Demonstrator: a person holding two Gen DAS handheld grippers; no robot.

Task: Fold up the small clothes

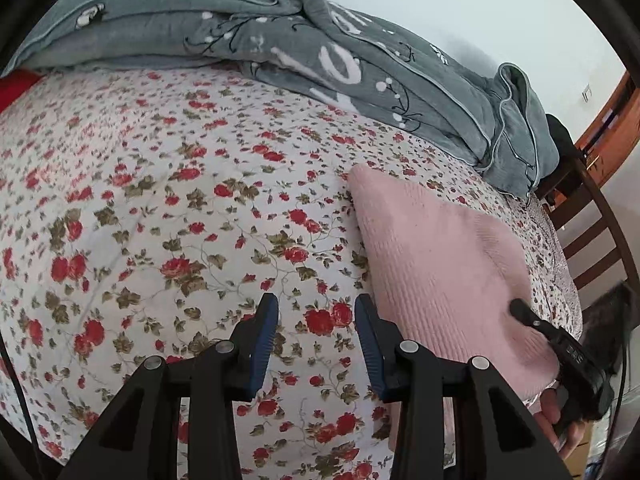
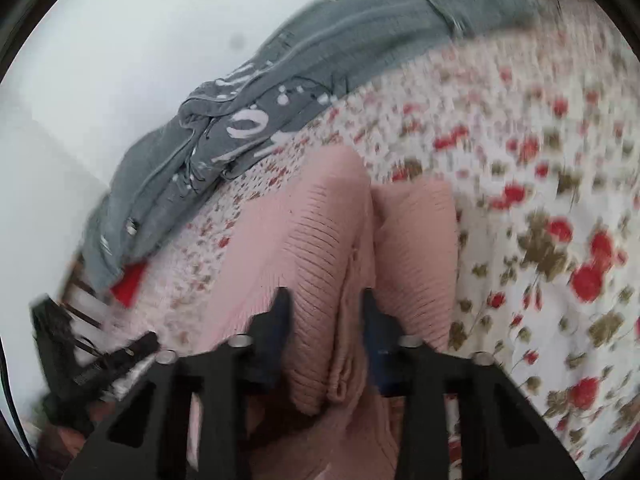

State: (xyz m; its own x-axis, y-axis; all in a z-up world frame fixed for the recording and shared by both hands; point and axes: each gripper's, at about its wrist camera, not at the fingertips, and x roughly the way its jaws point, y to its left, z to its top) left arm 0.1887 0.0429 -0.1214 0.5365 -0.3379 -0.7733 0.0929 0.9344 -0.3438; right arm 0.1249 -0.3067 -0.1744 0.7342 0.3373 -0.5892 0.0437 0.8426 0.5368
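A pink ribbed knit garment (image 1: pixel 432 248) lies folded on the flowered bedspread (image 1: pixel 160 200), right of my left gripper (image 1: pixel 316 332). The left gripper is open and empty, hovering over the bedspread just left of the garment's edge. In the right wrist view the garment (image 2: pixel 320 248) is bunched into folds, and my right gripper (image 2: pixel 324 312) has its jaws apart around a thick fold of it. The right gripper also shows in the left wrist view (image 1: pixel 560 344), low at the garment's near right corner. The right view is blurred.
A grey quilt (image 1: pixel 280 40) with white print is heaped along the far side of the bed. A red item (image 1: pixel 16 84) lies at the far left. A dark wooden chair (image 1: pixel 592 224) stands beyond the bed's right edge.
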